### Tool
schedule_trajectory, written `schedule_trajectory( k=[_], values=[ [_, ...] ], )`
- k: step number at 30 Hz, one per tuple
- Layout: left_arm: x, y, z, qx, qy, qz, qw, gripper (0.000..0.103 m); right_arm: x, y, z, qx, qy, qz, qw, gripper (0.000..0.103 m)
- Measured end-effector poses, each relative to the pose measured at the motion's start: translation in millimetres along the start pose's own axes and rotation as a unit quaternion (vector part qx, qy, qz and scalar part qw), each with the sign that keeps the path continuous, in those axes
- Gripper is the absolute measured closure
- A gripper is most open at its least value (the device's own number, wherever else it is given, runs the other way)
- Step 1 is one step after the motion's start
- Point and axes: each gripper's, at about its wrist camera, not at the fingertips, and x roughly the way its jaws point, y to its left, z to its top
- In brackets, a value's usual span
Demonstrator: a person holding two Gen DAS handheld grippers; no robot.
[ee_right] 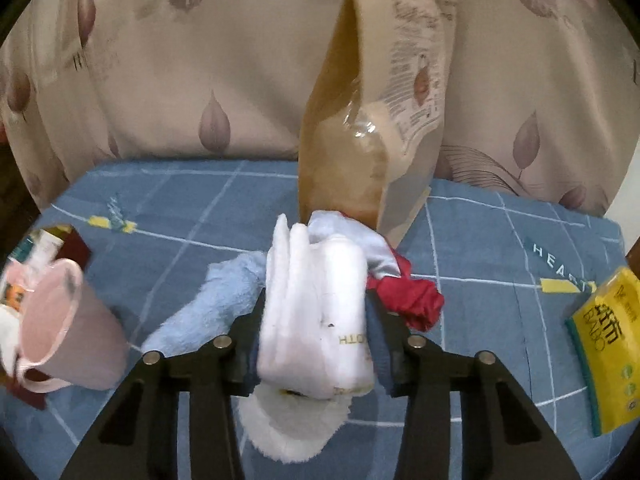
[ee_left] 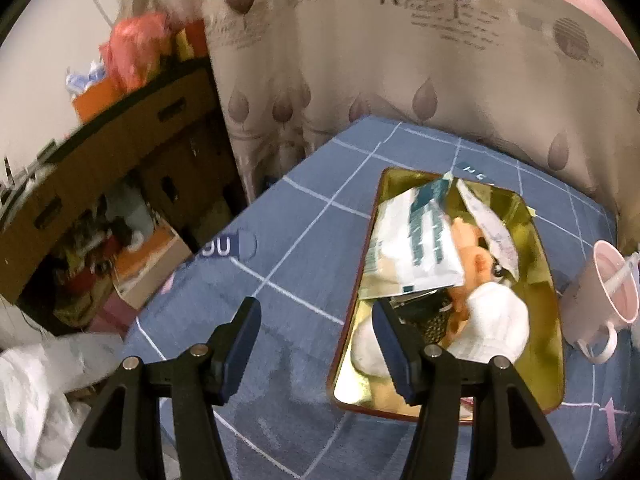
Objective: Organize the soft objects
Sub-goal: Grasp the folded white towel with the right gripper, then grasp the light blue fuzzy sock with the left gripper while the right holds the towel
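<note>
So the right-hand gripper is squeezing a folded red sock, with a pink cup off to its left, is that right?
Not quite: the sock pinched in the right gripper is white, as the right wrist view shows. A red cloth only lies beside it on the table. The pink cup does stand to its left.

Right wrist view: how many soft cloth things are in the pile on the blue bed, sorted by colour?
White: 2, the folded white sock squeezed in the right gripper jaws and a white fluffy piece beneath
Light blue: 1, fuzzy sock
Red: 1, red cloth
Pale grey-white: 1, pale cloth
Total: 5
</note>
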Motion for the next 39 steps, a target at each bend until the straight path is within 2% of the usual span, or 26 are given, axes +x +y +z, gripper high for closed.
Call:
schedule_trajectory(
  k=[4, 8, 10, 14, 16, 22, 26, 29, 32, 34, 37, 39],
  values=[
    [-19.9, -18.8, 0.2, 0.018, -0.014, -0.021, 0.9995, 0.044, -20.2, -10.5, -2.1, 0.017, -0.018, 0.029, 0.999, 0.062],
    [-46.4, -51.6, 1.5, 0.045, -0.021, -0.080, 0.9955, 0.044, -46.9, -29.4, -8.1, 0.033, -0.043, 0.046, 0.997, 0.062],
    [-63.7, -76.0, 3.2, 0.072, -0.028, -0.119, 0.9899, 0.044, -55.7, -40.3, -11.9, 0.039, -0.051, 0.047, 0.997, 0.062],
    [-92.2, -123.4, 5.2, 0.125, -0.040, -0.183, 0.9743, 0.044, -65.6, -69.5, -25.5, 0.052, -0.050, 0.014, 0.997, 0.062],
    [-105.2, -149.6, 6.5, 0.150, -0.041, -0.215, 0.9642, 0.044, -61.6, -86.2, -38.4, 0.057, -0.032, -0.014, 0.998, 0.062],
    [-123.8, -227.7, 8.0, 0.214, -0.035, -0.270, 0.9382, 0.044, -43.2, -123.3, -77.8, 0.072, 0.029, -0.067, 0.995, 0.062],
    [-119.4, -283.3, 6.9, 0.252, -0.001, -0.292, 0.9227, 0.044, -34.6, -133.6, -97.0, 0.071, 0.042, -0.085, 0.993, 0.062],
    [-108.1, -323.1, 12.2, 0.267, 0.037, -0.304, 0.9139, 0.044, -29.8, -131.5, -98.1, 0.067, 0.046, -0.088, 0.993, 0.058],
    [-98.7, -356.7, 16.5, 0.285, 0.056, -0.305, 0.9069, 0.044, -27.5, -126.5, -99.4, 0.052, 0.052, -0.097, 0.993, 0.058],
    [-86.2, -380.5, 20.5, 0.295, 0.076, -0.298, 0.9047, 0.044, -27.6, -126.1, -100.3, 0.049, 0.052, -0.099, 0.993, 0.057],
    [-64.5, -398.8, 26.3, 0.282, 0.115, -0.289, 0.9074, 0.044, -27.9, -129.3, -100.7, 0.053, 0.052, -0.094, 0.993, 0.057],
    [-50.3, -408.0, 29.0, 0.274, 0.143, -0.295, 0.9041, 0.044, -29.0, -129.6, -101.2, 0.056, 0.052, -0.091, 0.993, 0.057]
  ],
)
